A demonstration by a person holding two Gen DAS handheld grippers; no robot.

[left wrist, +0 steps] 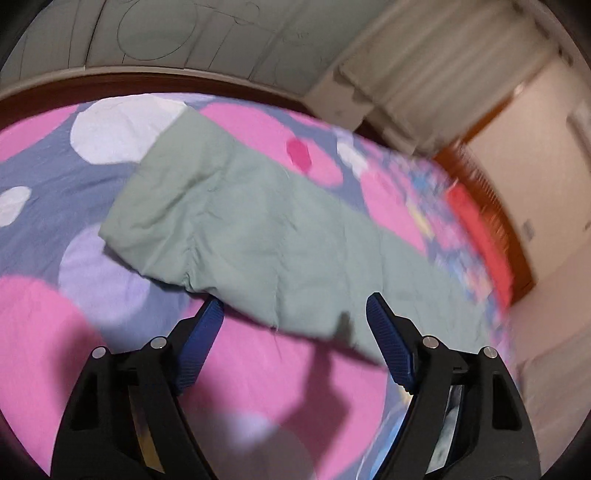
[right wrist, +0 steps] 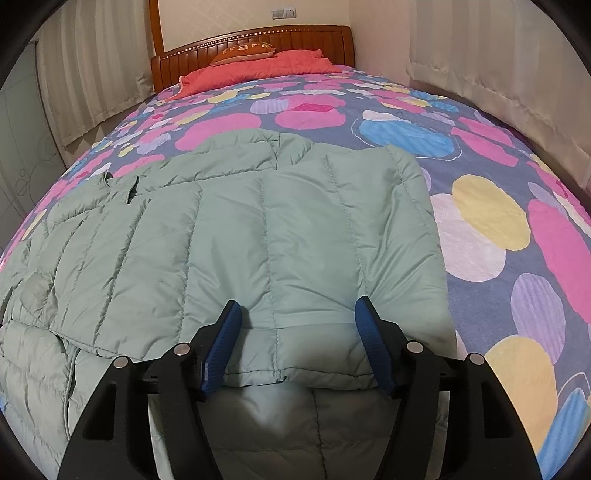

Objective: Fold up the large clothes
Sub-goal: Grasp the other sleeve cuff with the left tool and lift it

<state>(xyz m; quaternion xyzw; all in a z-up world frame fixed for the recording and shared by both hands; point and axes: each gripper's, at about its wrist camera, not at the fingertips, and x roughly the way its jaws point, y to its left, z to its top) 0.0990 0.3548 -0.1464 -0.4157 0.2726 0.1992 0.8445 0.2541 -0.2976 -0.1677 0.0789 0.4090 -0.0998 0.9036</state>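
A pale green quilted puffer jacket (right wrist: pixel 236 240) lies spread on the bed, with its right side folded over the body. My right gripper (right wrist: pixel 297 314) is open just above the folded edge, one blue finger on each side of a seam. In the left wrist view a green sleeve (left wrist: pixel 236 229) stretches across the bedspread, cuff end at the upper left. My left gripper (left wrist: pixel 293 308) is open, hovering right at the sleeve's near edge with nothing between its fingers. That view is motion-blurred.
The bed carries a bedspread (right wrist: pixel 480 229) with big pink, yellow, blue and white circles. A red pillow (right wrist: pixel 258 68) and a wooden headboard (right wrist: pixel 255 42) stand at the far end. Curtains (right wrist: pixel 498 55) hang on both sides. A wardrobe (left wrist: pixel 166 33) stands beyond the bed's edge.
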